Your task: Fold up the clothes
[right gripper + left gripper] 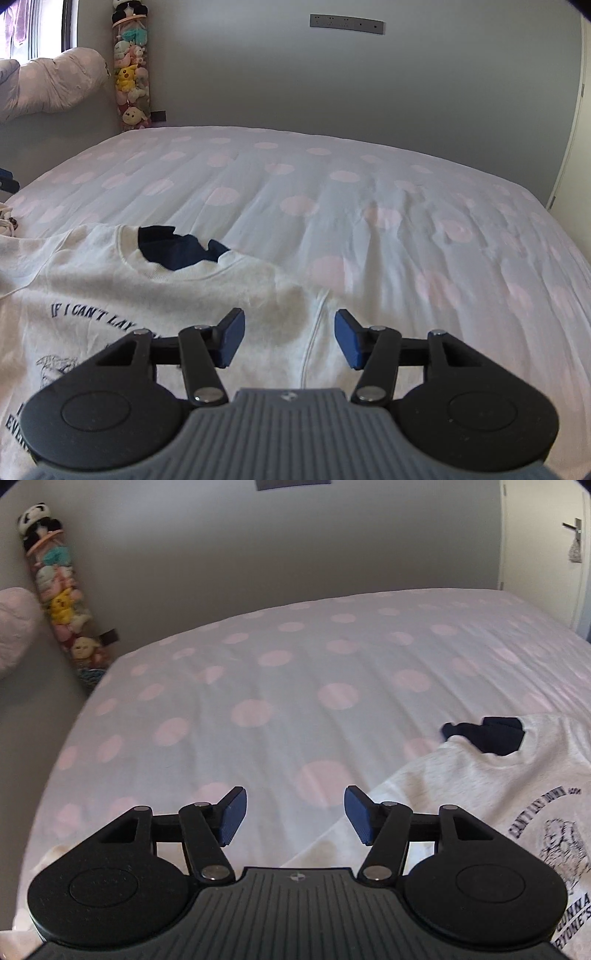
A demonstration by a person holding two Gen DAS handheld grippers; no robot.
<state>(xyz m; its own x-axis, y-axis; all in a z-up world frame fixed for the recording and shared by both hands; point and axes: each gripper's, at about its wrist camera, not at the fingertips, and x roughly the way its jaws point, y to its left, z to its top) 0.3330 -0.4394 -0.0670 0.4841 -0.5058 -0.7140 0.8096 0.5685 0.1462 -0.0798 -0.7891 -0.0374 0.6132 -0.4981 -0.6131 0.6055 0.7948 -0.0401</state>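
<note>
A light grey sweatshirt [155, 295] with dark blue printed text and a dark blue inner collar [177, 251] lies flat on the bed, chest side up. In the left wrist view it [480, 805] lies at the lower right. My left gripper [294, 819] is open and empty, hovering over the sweatshirt's left shoulder edge and the sheet. My right gripper [290, 339] is open and empty, above the sweatshirt's right shoulder seam.
The bed [369, 206] has a white sheet with pink dots. A tall tube of plush toys [131, 74] stands in the far corner by a pink pillow [55, 85]. A grey wall runs behind; a door [546, 546] is at the right.
</note>
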